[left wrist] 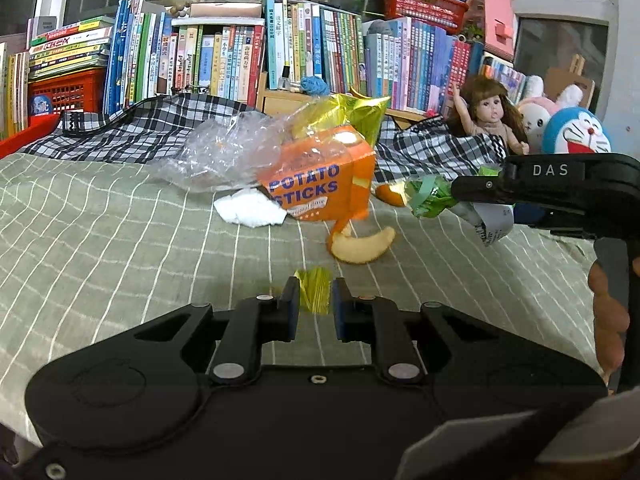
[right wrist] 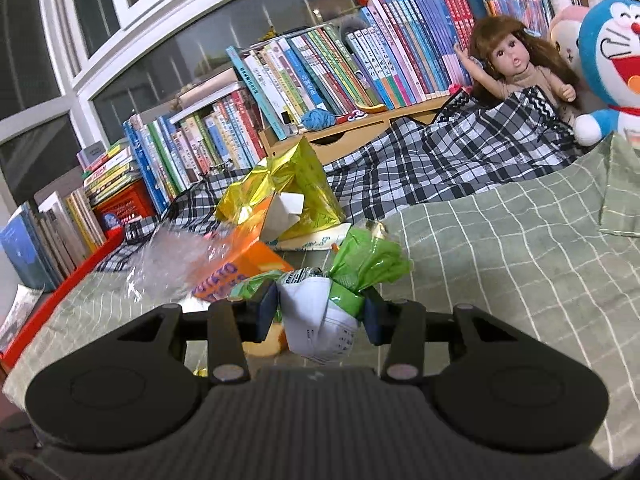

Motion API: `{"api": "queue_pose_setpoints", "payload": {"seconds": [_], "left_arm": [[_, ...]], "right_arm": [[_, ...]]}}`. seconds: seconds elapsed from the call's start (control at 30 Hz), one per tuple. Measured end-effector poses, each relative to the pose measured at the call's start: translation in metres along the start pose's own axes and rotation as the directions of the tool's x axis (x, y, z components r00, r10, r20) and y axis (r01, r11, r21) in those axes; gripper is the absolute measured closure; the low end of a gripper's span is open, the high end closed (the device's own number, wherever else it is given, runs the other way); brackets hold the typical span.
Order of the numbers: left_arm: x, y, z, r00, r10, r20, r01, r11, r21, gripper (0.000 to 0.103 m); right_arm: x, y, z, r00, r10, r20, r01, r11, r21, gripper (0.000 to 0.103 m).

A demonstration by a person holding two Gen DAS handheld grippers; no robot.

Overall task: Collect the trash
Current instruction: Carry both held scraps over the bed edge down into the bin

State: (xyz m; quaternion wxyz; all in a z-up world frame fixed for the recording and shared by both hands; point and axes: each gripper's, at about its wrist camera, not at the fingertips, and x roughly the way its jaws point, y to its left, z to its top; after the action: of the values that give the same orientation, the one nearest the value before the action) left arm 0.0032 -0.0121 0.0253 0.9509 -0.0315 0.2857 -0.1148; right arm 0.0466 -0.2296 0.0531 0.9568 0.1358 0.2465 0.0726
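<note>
On the green striped bedcover point(left wrist: 120, 220) lies a heap of trash: an orange Potato Sticks box point(left wrist: 320, 184), a clear plastic bag point(left wrist: 224, 156), a white tissue point(left wrist: 250, 210), a gold foil bag point(left wrist: 352, 114) and an orange peel point(left wrist: 360, 246). My left gripper point(left wrist: 316, 300) is low in the left wrist view, shut on a small yellow wrapper point(left wrist: 314, 290) just in front of the peel. My right gripper point(right wrist: 320, 312) is shut on a crumpled green and white wrapper point(right wrist: 340, 292). From the left wrist view, the right gripper point(left wrist: 460, 196) hangs to the right of the box with that wrapper point(left wrist: 432, 196).
A black and white plaid cloth point(left wrist: 140, 124) lies behind the heap. Rows of books point(left wrist: 200, 56) and red baskets point(left wrist: 68, 88) line the back. A doll point(left wrist: 492, 112) and plush toys point(left wrist: 576, 132) sit at the right. A red edge point(right wrist: 60, 284) borders the bed's left side.
</note>
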Motion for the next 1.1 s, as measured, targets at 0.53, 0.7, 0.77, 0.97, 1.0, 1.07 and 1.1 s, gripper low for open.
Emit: {"api": "queue_pose_setpoints", "payload": {"seconds": [0.53,0.7,0.77,0.97,1.0,1.07,1.1], "left_arm": [[0.052,0.007,-0.004,0.996,0.091,0.001,-0.091,0.988,-0.121,0.020],[0.057,0.006,-0.003,0.996,0.084,-0.021,-0.086,0.992,-0.090,0.048],[0.056,0.006,-0.003,0.996,0.081,-0.032,-0.084,0.992,-0.099,0.076],[0.041,0.007,-0.005,0.998,0.059,-0.017,-0.060,0.993,-0.104,0.092],[0.036,0.006,-0.005,0.998,0.056,-0.005,-0.056,0.994,-0.093,0.092],[0.025,0.003,-0.005,0.999,0.049,0.016,-0.047,0.996,-0.077,0.092],[0.019,0.002,-0.005,0.999,0.043,0.024,-0.041,0.997,-0.073,0.092]], "right_arm": [[-0.011,-0.001,-0.024,1.000,-0.024,-0.006,0.023,0.997,-0.069,0.054],[-0.010,-0.003,-0.029,1.000,-0.026,-0.015,0.025,0.998,-0.065,0.054],[-0.011,-0.004,-0.031,1.000,-0.021,-0.016,0.020,0.998,-0.059,0.054],[-0.018,-0.002,-0.038,1.000,-0.007,-0.007,0.007,0.999,-0.050,0.054],[-0.020,-0.002,-0.039,1.000,-0.002,-0.006,0.002,0.999,-0.045,0.054],[-0.025,-0.001,-0.041,1.000,0.009,-0.004,-0.009,0.999,-0.035,0.054],[-0.027,-0.001,-0.042,1.000,0.014,-0.005,-0.014,0.999,-0.032,0.054]]}}
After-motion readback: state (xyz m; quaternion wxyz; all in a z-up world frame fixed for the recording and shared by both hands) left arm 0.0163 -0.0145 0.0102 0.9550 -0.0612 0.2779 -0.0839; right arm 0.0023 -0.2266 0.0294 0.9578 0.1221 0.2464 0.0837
